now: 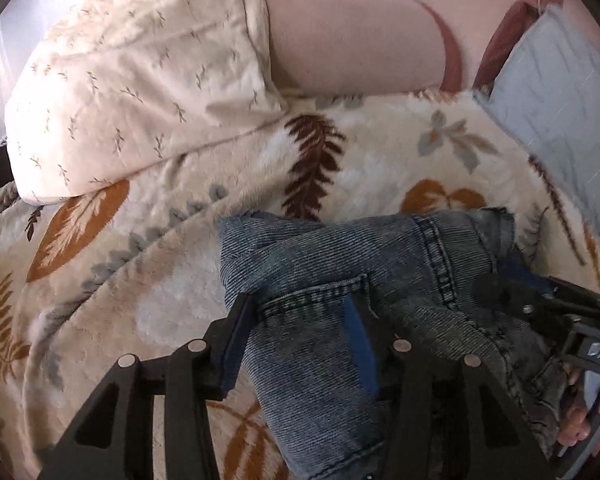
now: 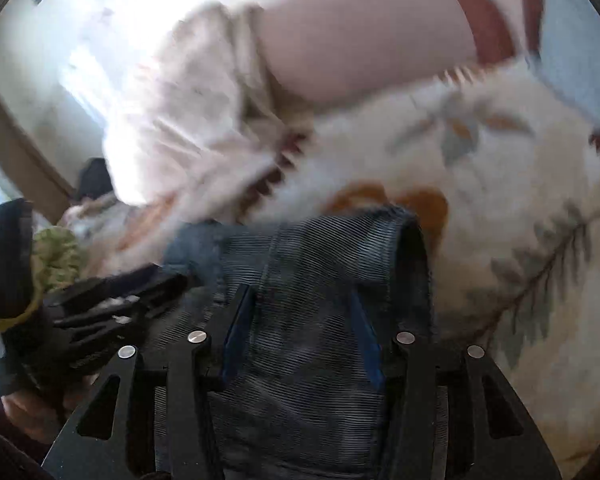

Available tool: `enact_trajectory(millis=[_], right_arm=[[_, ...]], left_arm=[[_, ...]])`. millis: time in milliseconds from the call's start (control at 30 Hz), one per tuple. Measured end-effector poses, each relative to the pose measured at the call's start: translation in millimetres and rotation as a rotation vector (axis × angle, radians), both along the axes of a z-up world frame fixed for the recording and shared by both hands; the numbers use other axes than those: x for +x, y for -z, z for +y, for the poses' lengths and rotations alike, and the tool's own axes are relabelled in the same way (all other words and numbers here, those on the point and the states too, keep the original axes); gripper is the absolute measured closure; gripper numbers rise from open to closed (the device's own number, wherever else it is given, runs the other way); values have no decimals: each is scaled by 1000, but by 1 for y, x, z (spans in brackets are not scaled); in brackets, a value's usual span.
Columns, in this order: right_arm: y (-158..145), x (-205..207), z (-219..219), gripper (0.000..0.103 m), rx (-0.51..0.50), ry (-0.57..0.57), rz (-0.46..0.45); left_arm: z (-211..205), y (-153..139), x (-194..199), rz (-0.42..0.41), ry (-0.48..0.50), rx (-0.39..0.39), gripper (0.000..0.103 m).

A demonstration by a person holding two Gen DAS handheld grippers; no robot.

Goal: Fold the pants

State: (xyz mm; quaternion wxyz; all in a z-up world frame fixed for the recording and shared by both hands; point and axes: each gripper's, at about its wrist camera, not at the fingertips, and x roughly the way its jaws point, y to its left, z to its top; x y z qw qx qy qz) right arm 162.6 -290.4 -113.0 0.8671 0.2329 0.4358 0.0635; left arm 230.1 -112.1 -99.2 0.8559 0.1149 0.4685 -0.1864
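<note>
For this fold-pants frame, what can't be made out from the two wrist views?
- Left wrist view: the blue denim pants run under the left gripper and off the bottom edge, so their full layout is hidden.
- Right wrist view: motion blur smears the cream leaf-print pillow and fuzzy leaf-patterned blanket.
- Both views: the denim bunched between each gripper's fingers hides whether either one is pinching it, the right gripper included.

Only one piece of lettering can be read. Raised letters "DAS" are seen in the left wrist view on a dark plate of the right tongs' body, at the right edge of the picture; the lettering is cut off by the frame, so whatever follows cannot be told. In the right wrist view, which is blurred, no text, number or sign can be made out.
</note>
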Motion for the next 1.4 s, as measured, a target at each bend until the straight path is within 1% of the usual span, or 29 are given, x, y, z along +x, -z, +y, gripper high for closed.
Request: enact_trajectory(millis=[67, 133, 167, 267, 300, 333, 400, 467, 533, 600, 667, 700, 733, 767, 800, 833, 867, 933, 1000, 1033, 1100, 1167, 1200, 1267, 1333, 1367, 1400], right_arm=[[3, 1, -3, 53, 21, -2, 8], [4, 2, 1, 53, -3, -14, 7], [4, 1, 5, 52, -24, -19, 3], [-6, -6, 10, 50, -51, -32, -1], [-11, -9, 9, 47, -48, -33, 0], [-18, -15, 9, 46, -52, -29, -3], [-36, -32, 11, 46, -53, -48, -59], [-52, -49, 20, 45, -58, -96, -116], [-60, -65, 33, 45, -76, -141, -142], [-58, -79, 46, 45, -121, -166, -123], [-48, -86, 57, 45, -195, -176, -84], [-43, -86, 59, 45, -211, -171, -66], [-33, -86, 59, 45, -217, -159, -29], [-20, -83, 56, 44, -197, -146, 26], [-9, -82, 51, 44, -174, -136, 68], [-1, -82, 48, 44, -155, -126, 74], [-1, -84, 49, 45, -169, -129, 50], [-3, -87, 52, 44, -190, -122, 44], [-7, -92, 50, 44, -175, -112, 32], [-13, -95, 47, 44, -162, -105, 25], [-32, -106, 39, 42, -138, -65, -13], [-52, -120, 32, 41, -143, -38, -74], [-59, -125, 32, 41, -153, -30, -96], [-79, -143, 30, 38, -209, 5, -151], [-91, -156, 30, 33, -249, 41, -192], [-95, -161, 31, 29, -256, 58, -204], [-98, -165, 31, 27, -259, 74, -213]], left_arm=[[-9, 6, 3, -2, 4, 58, 49], [-16, 8, 3, -11, 15, 111, 49], [-16, 4, 2, -12, 15, 117, 49], [1, -13, -6, 10, -15, 54, 49], [10, -22, -15, 1, -35, 34, 49], [18, -31, -25, -23, -48, 16, 49], [32, -48, -54, -73, -38, -12, 49], [40, -55, -83, -103, -12, -2, 49], [39, -53, -106, -128, 9, 40, 49], [32, -45, -122, -147, 40, 76, 49], [21, -30, -127, -144, 65, 134, 49], [17, -22, -126, -132, 73, 152, 50], [14, -14, -125, -108, 84, 154, 50], [13, -8, -123, -89, 86, 152, 50], [11, -3, -121, -89, 79, 159, 50], [10, -3, -124, -91, 79, 173, 50], [8, -4, -123, -87, 83, 187, 50], [8, -10, -123, -75, 80, 209, 49], [14, -21, -125, -88, 50, 187, 49], [21, -28, -131, -118, 29, 168, 49], [34, -42, -146, -186, -6, 141, 43], [51, -53, -159, -243, -64, 122, 16], [58, -58, -164, -270, -94, 105, 13], [69, -67, -173, -313, -130, 62, 6], [74, -73, -175, -327, -147, 44, 1], [76, -75, -177, -344, -157, 41, 0], [76, -75, -178, -361, -157, 39, 0]])
